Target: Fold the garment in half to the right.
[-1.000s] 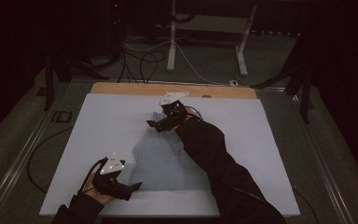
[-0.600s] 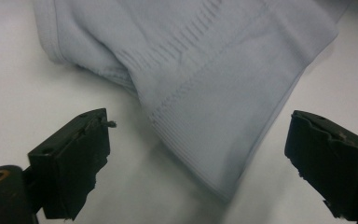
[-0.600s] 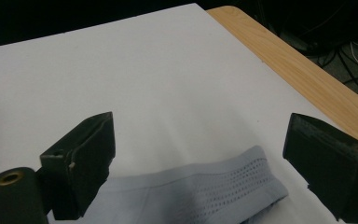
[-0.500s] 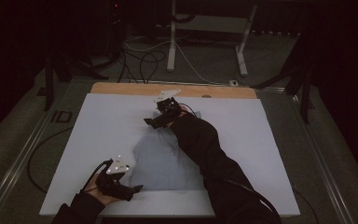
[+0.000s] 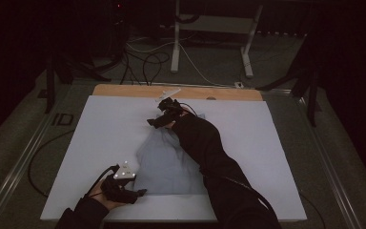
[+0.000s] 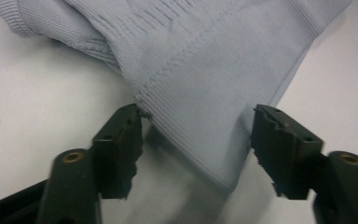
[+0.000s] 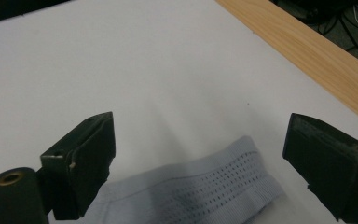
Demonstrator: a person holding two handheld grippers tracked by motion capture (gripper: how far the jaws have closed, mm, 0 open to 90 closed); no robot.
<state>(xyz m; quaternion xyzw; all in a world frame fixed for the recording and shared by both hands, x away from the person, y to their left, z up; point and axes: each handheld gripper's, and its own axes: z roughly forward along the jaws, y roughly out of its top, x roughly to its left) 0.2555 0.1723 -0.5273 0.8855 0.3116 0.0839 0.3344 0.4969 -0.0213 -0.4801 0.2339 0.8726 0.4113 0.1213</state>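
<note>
White desk carries pale-blue knit garment at centre. Left gripper spread, straddling near corner. Right gripper spread above far perforated band, jaws either side.

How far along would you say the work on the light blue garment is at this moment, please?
Done: the light blue garment lies spread on the white board. In hand: both grippers are open, the left gripper straddling a near corner, the right gripper over the far ribbed edge. Left: neither has gripped yet, so any folding or lifting remains.
</note>
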